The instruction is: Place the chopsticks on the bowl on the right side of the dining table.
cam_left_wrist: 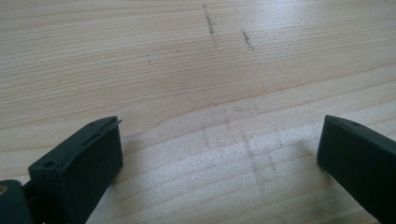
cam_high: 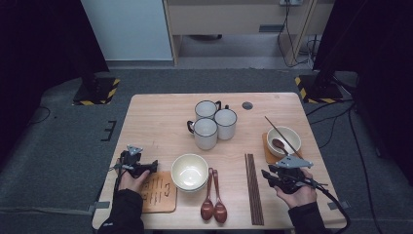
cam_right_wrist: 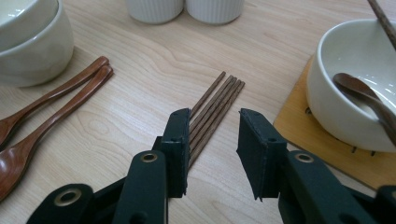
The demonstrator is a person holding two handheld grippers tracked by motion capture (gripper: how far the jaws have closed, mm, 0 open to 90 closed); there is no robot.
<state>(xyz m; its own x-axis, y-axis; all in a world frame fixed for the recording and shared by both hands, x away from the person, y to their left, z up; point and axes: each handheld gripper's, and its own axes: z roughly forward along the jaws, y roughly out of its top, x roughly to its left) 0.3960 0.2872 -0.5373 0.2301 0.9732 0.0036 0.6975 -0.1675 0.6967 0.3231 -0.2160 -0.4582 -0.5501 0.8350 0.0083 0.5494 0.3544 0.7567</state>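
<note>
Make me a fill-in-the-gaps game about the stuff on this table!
1. The white mugs on the table number ____.
2. Beside the stacked bowls lie two wooden ____.
3. The right gripper points its open jaws at the ____.
4. The bowl with a spoon in it stands on a wooden ____.

Missing words: three; spoons; chopsticks; coaster

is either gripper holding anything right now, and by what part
Nothing is held. The right gripper has its jaws apart above the chopsticks; the left gripper is open over bare table.
</note>
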